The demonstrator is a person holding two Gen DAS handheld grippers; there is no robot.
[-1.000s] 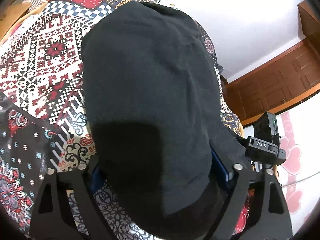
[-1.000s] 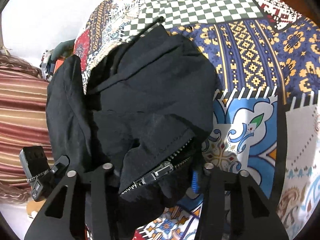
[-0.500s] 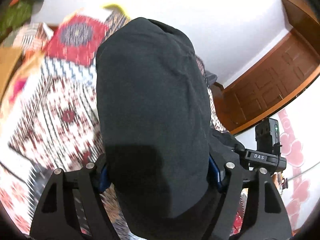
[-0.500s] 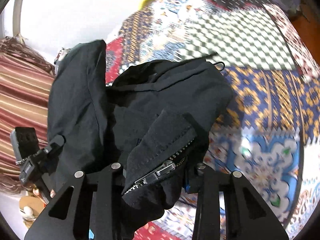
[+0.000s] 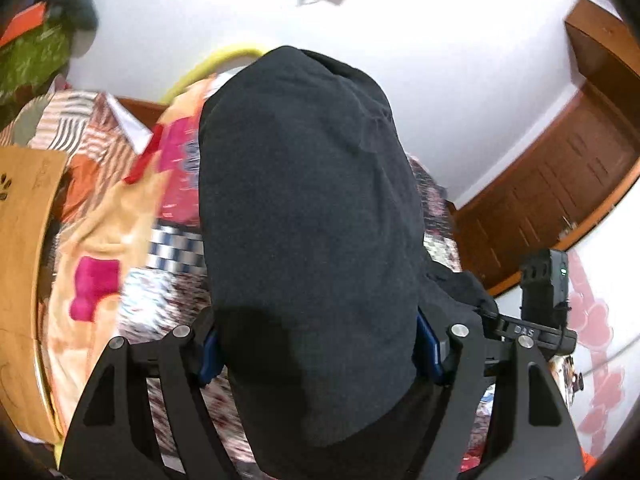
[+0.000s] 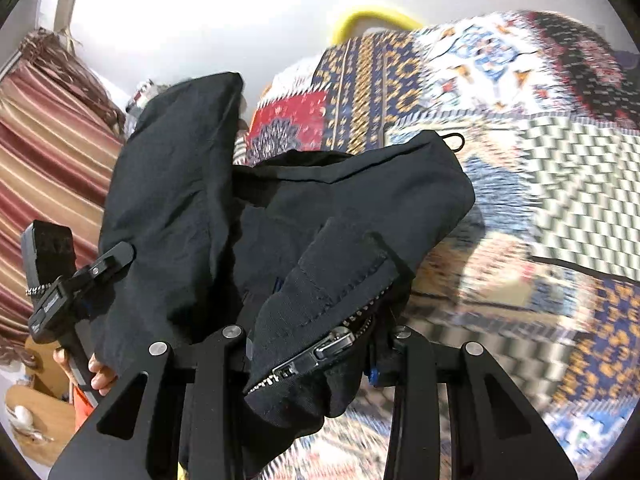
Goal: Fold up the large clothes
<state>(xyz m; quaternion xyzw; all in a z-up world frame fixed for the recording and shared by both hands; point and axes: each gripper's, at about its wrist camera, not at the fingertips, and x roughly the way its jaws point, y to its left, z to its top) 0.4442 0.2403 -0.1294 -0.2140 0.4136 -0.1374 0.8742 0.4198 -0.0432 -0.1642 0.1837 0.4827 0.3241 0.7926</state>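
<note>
Left wrist view: the left gripper [image 5: 316, 346] is closing its two fingers against a thick fold of the black jacket [image 5: 308, 208], which is filling the gap between the blue pads [image 5: 427, 344] and standing up as a broad dark hump ahead of the camera. Beyond the jacket, the patterned bedspread [image 5: 100, 240] is appearing blurred, a wooden board [image 5: 20, 264] is standing at the left edge, and a yellow hoop [image 5: 208, 66] is showing against the white wall [image 5: 440, 60]. A brown wooden door [image 5: 560, 192] is lying to the right. The right gripper's body [image 5: 544, 304] is showing just beside the jacket's right edge.

Right wrist view: the right gripper [image 6: 316, 354] is clamping its fingers on a bunched edge of the jacket [image 6: 320, 216] carrying the zipper [image 6: 320, 354]; the metal slider is sitting just between the fingers. The rest of the jacket is hanging crumpled ahead, one panel rising at the left toward the left gripper [image 6: 68, 280], which a hand [image 6: 98, 372] is holding. Behind, the bedspread [image 6: 560, 160] is spreading to the right and a striped curtain [image 6: 44, 128] is hanging at the left.
</note>
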